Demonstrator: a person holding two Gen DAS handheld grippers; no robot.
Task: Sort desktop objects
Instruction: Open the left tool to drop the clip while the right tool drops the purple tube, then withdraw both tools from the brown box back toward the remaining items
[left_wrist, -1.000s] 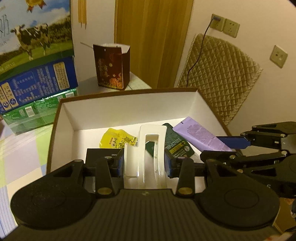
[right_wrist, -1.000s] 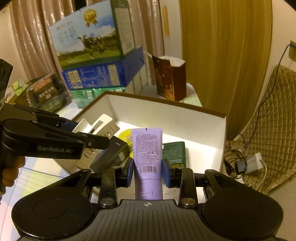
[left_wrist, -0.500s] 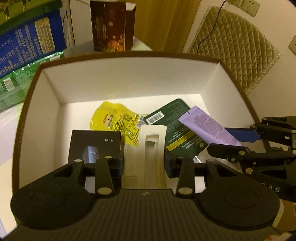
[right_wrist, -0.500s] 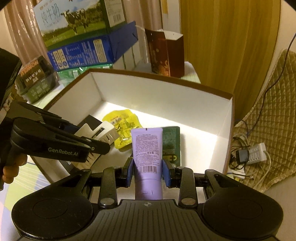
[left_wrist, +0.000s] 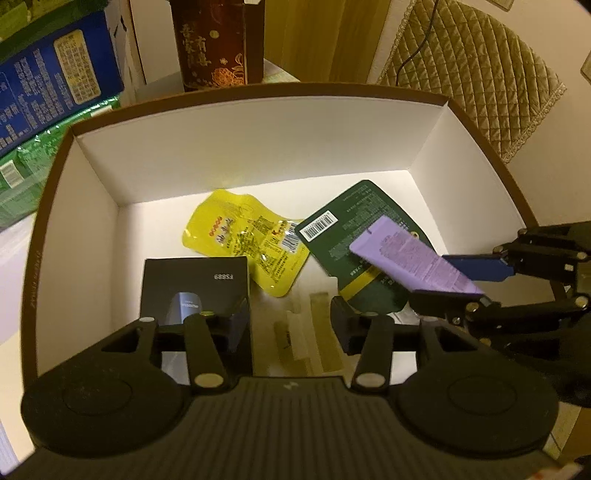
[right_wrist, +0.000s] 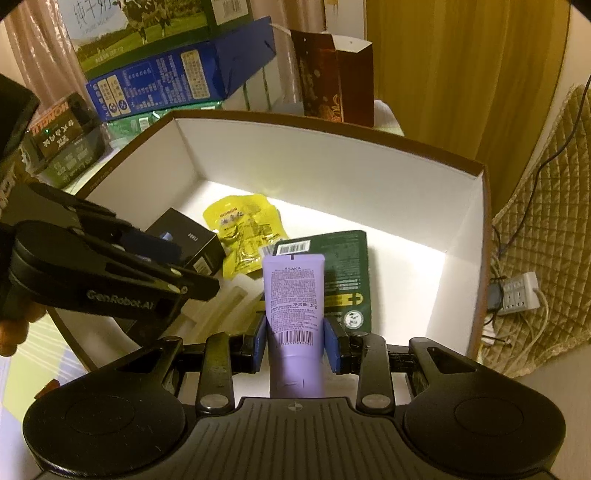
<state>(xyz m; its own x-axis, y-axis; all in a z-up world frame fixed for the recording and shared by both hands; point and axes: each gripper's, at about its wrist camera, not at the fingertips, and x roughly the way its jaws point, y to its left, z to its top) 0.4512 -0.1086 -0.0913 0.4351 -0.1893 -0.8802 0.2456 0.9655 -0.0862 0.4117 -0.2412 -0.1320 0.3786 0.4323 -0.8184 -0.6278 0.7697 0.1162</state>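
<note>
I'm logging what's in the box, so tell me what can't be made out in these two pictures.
- White plastic piece: blurred in the left wrist view; the left gripper, jaws opening, hides its near end.
- Purple tube: cap hidden by the right gripper in the right wrist view.
- Green packet: partly under the tube.
- Black box: print too small.

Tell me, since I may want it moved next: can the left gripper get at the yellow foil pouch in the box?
Probably yes. The yellow foil pouch lies uncovered ahead of the left gripper, whose jaws are opening around the white plastic piece.
</note>
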